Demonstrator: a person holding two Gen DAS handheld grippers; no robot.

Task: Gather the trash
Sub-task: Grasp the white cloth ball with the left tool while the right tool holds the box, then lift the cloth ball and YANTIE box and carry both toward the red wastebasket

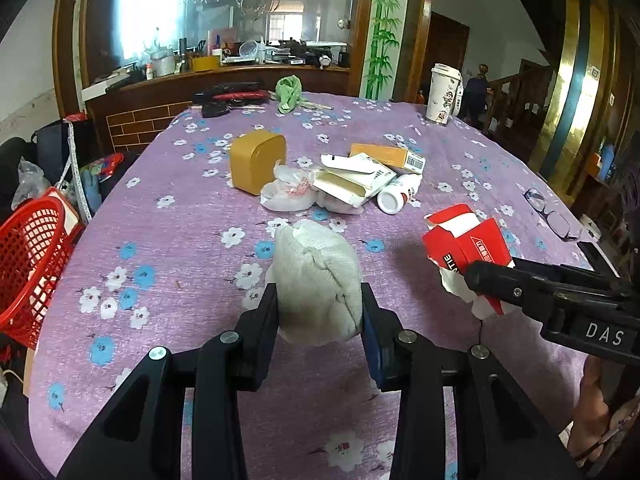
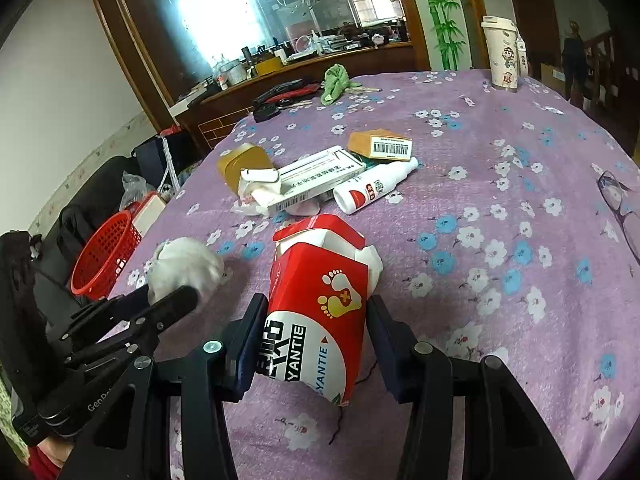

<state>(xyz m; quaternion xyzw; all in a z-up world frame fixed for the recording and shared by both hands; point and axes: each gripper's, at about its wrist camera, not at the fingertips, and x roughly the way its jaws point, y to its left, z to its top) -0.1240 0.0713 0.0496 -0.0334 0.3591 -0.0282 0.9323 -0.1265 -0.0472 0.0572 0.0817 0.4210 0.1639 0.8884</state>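
The left gripper (image 1: 320,312) grips a crumpled white tissue wad (image 1: 318,280) between its fingers, the wad bulging forward past the fingertips, while the right gripper (image 2: 316,336) is clamped on a torn red carton (image 2: 320,300) printed with a foot emblem, its flap hanging open ahead of the jaws. The likely destination is the red mesh basket (image 1: 32,256), off the table's edge far to the left of the left gripper and forward-left of the right one. Doing this step well probably means keeping both squeezes firm but light, since the wad is soft and the carton already crushed, and carrying the left load over first so the two tools do not cross. Release should come only once each piece hangs above the basket's mouth. Ahead of both grippers, a heap of boxes and a white bottle (image 2: 372,190) lies on the purple flowered tablecloth (image 2: 500,280) uncollected.
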